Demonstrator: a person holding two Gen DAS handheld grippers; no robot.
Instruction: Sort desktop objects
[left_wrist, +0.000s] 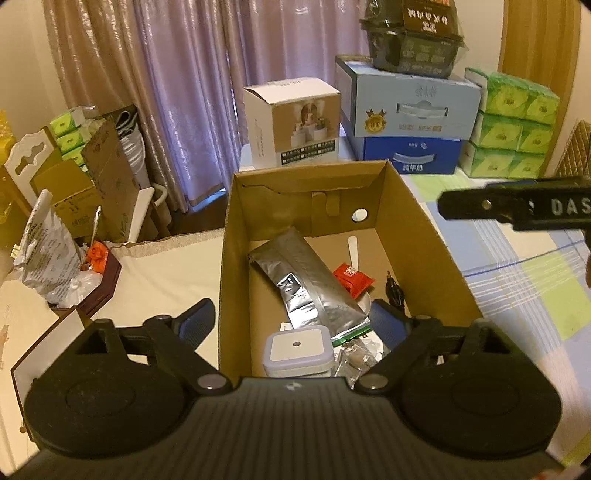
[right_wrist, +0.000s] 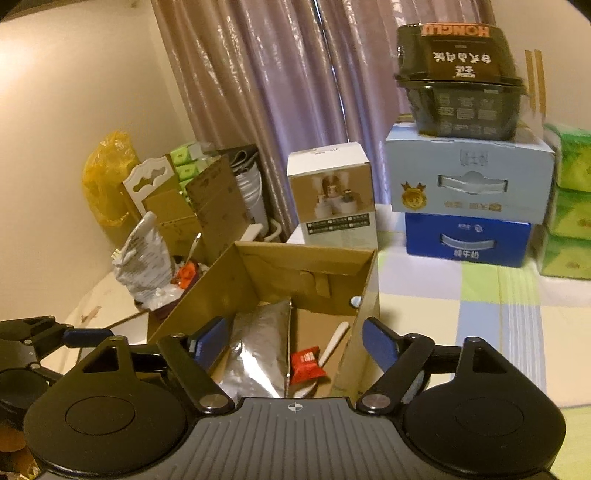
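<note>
Open brown cardboard box (left_wrist: 236, 236) standing on a pale cream and pastel-checked cloth surface (left_wrist: 524, 280), seen from above through both wrist cameras. Inside it, a crinkled silver foil pouch (left_wrist: 306, 284) lying diagonally across the floor, a small red printed sachet (left_wrist: 352, 278) just beside its right edge, a white flat plastic stick (left_wrist: 354, 249) behind the sachet, a black plug-like piece (left_wrist: 394, 290) against the right wall, and a square white lidded container with a dark centre dot (left_wrist: 297, 349) at the near end, next to some clear crumpled wrapping (left_wrist: 360, 356). Left gripper (left_wrist: 291, 321) hovering over the near end of the box, blue-padded fingers (left_wrist: 195, 321) spread wide and empty, one pad outside the left wall, the other inside near the right wall. Right gripper (right_wrist: 295, 343) likewise spread apart and holding nothing, left pad over the box interior, right pad outside the right wall; also visible in the left view as a black bar marked with white letters (left_wrist: 517, 206) off to the right, above the cloth. Behind the box, a white product carton with a picture panel (left_wrist: 295, 122), stacked light blue and dark blue milk cartons (left_wrist: 410, 110) topped by a black plastic food tub (left_wrist: 413, 40), and green tissue packs (left_wrist: 513, 122) at far right. To the left, a dark wooden tray (left_wrist: 107, 284) with crumpled bags. Mauve curtain (left_wrist: 184, 74) behind everything.
</note>
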